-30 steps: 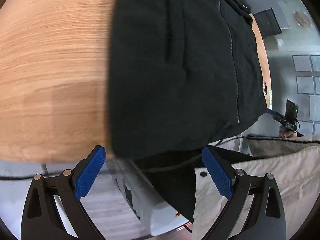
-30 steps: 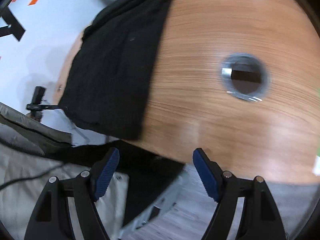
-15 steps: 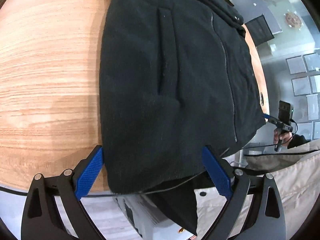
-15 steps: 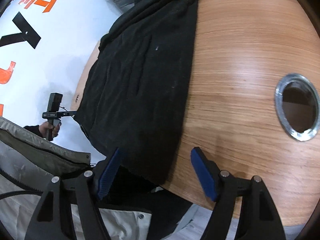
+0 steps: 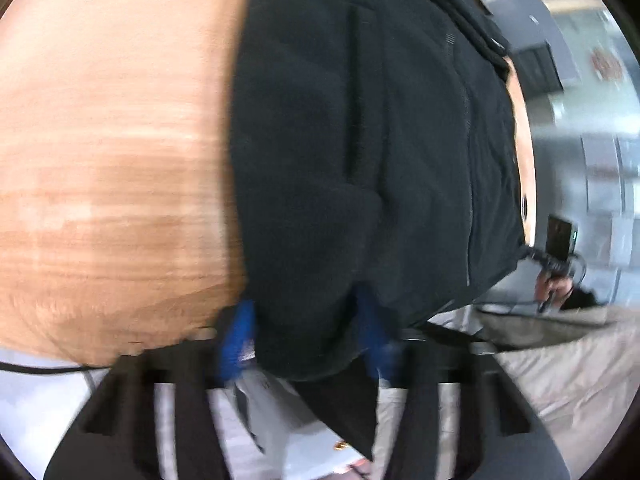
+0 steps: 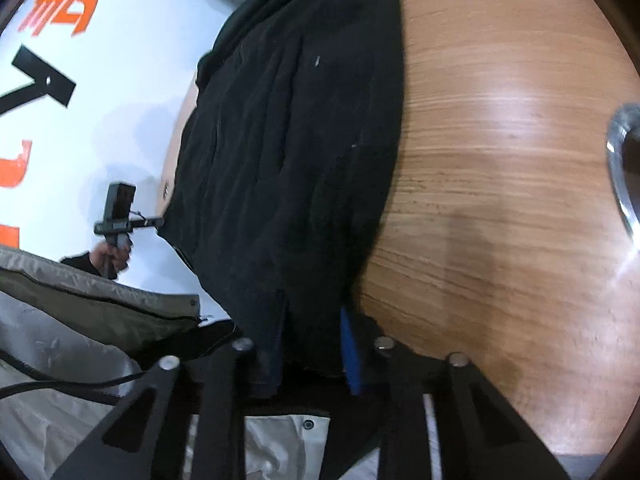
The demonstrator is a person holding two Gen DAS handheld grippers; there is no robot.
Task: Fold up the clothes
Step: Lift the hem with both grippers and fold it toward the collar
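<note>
- Left wrist view: black fleece jacket (image 5: 360, 160) lies spread on a wooden table (image 5: 112, 160), hem hanging over the near edge. The left gripper (image 5: 306, 336) is closing, its blue pads (image 5: 236, 340) pinching a bunched fold of that hem. Picture blurred.
- Right wrist view: the same black fleece jacket (image 6: 296, 152) lies along the wooden table (image 6: 500, 200), beside a metal-rimmed hole (image 6: 620, 168). The right gripper (image 6: 312, 344) is closing, clamped on the hem corner.

The garment (image 5: 360, 152) is plain black. The worktop (image 6: 500, 160) is orange-brown with fine wood-grain streaks. Blue pads (image 6: 350, 354) line black jaws. At ten o'clock in the right view, the white floor (image 6: 120, 80) bears orange and black lettering.
</note>
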